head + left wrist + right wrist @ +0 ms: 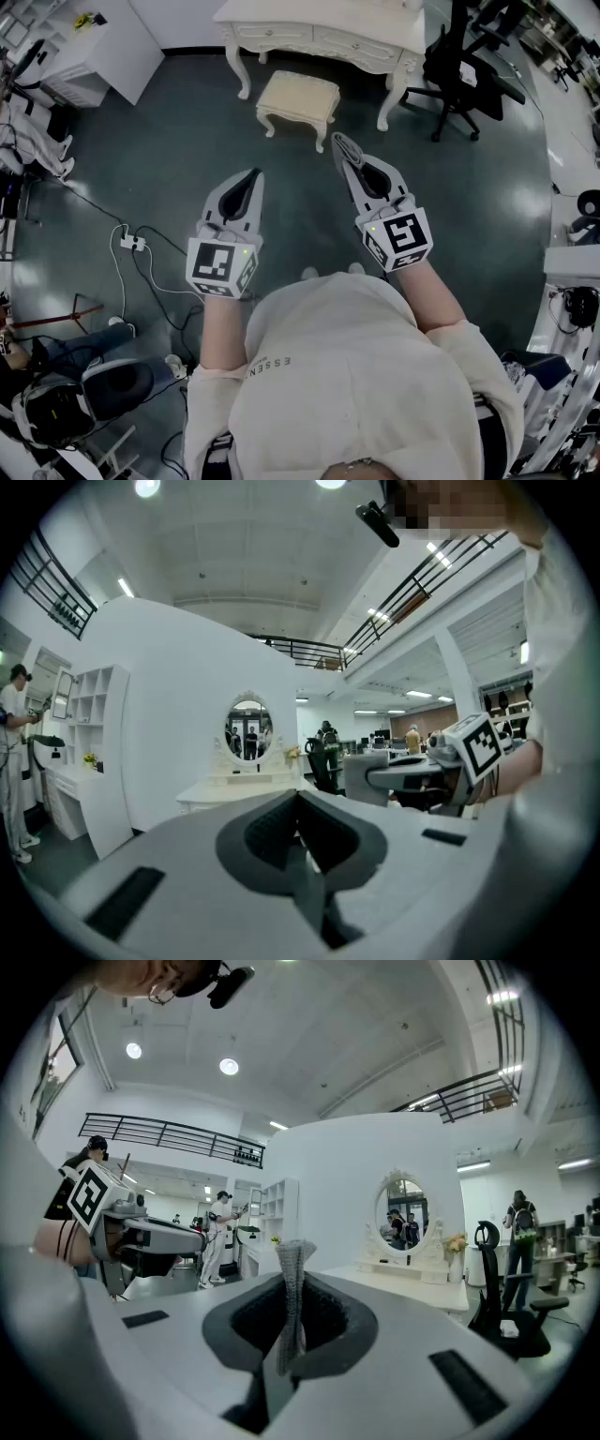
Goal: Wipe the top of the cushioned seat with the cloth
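Cream cushioned seat (298, 101) before dressing table (323, 30), left gripper (255, 174), right gripper (337, 141) over floor (478, 202); jaws seemingly together

Ceiling lamps (229, 1066) glare overhead; head view dimmer; gripper views bend at edges.

left claw (251, 181) closed, empty | right claw (343, 156) clamped on cloth (292, 1290)

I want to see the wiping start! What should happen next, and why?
Probably step forward and lower the right gripper toward the seat. Its jaws already pinch the cloth, but the seat stands ahead on the floor, not yet touched.
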Available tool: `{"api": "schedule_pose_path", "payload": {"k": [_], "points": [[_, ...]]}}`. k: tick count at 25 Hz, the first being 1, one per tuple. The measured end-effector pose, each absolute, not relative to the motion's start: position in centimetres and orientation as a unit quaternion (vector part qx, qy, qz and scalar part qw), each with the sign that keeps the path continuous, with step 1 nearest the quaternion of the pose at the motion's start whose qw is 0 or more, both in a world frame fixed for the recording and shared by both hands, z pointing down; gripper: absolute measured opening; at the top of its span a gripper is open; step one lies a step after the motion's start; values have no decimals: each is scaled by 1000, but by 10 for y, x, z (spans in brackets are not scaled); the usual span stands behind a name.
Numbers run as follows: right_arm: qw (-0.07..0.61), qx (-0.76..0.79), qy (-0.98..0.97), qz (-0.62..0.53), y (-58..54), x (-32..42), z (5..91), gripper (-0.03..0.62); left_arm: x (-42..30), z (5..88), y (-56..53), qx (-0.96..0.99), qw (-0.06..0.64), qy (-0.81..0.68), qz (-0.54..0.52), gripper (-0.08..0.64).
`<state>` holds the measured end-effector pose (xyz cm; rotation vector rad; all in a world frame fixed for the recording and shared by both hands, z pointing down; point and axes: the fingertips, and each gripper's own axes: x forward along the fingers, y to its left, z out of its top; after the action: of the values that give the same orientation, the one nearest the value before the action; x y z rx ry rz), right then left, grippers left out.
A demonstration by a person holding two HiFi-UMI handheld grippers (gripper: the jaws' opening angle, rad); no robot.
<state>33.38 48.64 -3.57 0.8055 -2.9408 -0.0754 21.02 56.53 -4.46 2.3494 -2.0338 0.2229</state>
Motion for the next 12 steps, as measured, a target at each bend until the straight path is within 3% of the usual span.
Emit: {"api": "schedule_pose_path", "payload": {"k": [12], "points": [[49, 264, -963, -13, 483, 324, -34, 28, 197, -45, 565, 752, 21, -655, 63, 2]]}}
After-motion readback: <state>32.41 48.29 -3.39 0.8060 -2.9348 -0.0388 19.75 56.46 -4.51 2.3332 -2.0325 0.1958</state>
